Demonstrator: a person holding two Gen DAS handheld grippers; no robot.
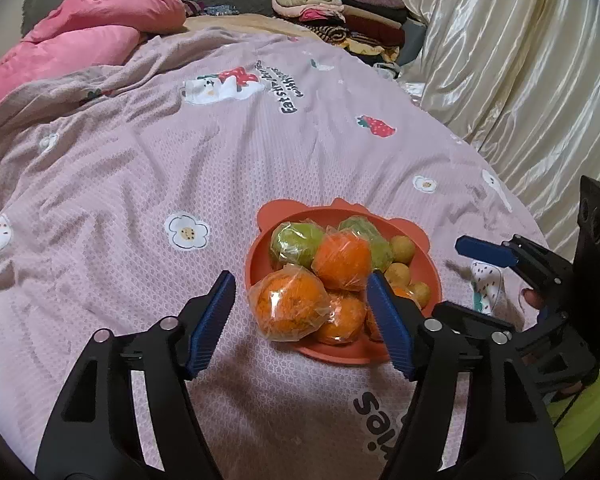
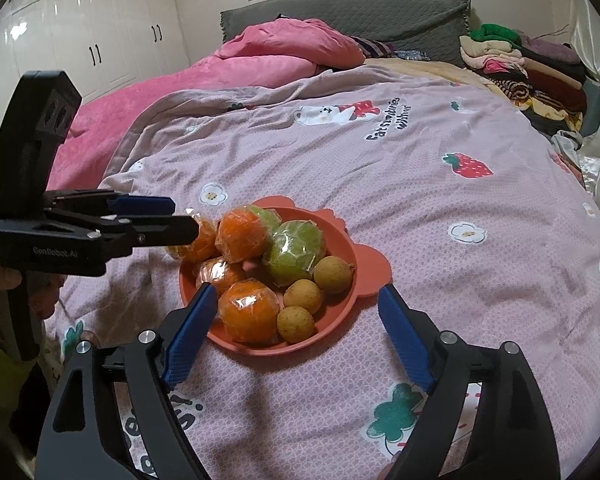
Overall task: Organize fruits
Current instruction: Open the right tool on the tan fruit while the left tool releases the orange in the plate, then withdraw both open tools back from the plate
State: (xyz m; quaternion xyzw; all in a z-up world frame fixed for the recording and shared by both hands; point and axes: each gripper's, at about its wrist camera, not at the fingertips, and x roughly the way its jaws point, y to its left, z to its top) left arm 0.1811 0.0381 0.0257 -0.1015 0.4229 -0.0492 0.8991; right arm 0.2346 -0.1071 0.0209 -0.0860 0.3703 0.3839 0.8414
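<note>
Two grippers sit open over my bowl (image 2: 342,312) of fruit, low centre in both views, on the pink quilt (image 1: 140,180). My left gripper (image 1: 300,312) stands apart around a wrapped orange (image 1: 288,306) at the bowl's edge; I cannot tell if the pads touch it. My right gripper (image 2: 294,320) gapes wide, gripping nothing.

A big bed (image 2: 440,208) holds everything. A pink blanket (image 1: 140,184) with flowers, strawberries and little bears covers most of it. An orange bowl (image 2: 342,240) with ear-shaped bumps sits on the blanket. A bright pink quilt (image 2: 236,68) lies bunched up near the head of the bed. Folded clothes (image 2: 512,64) are stacked in the far corner.
</note>
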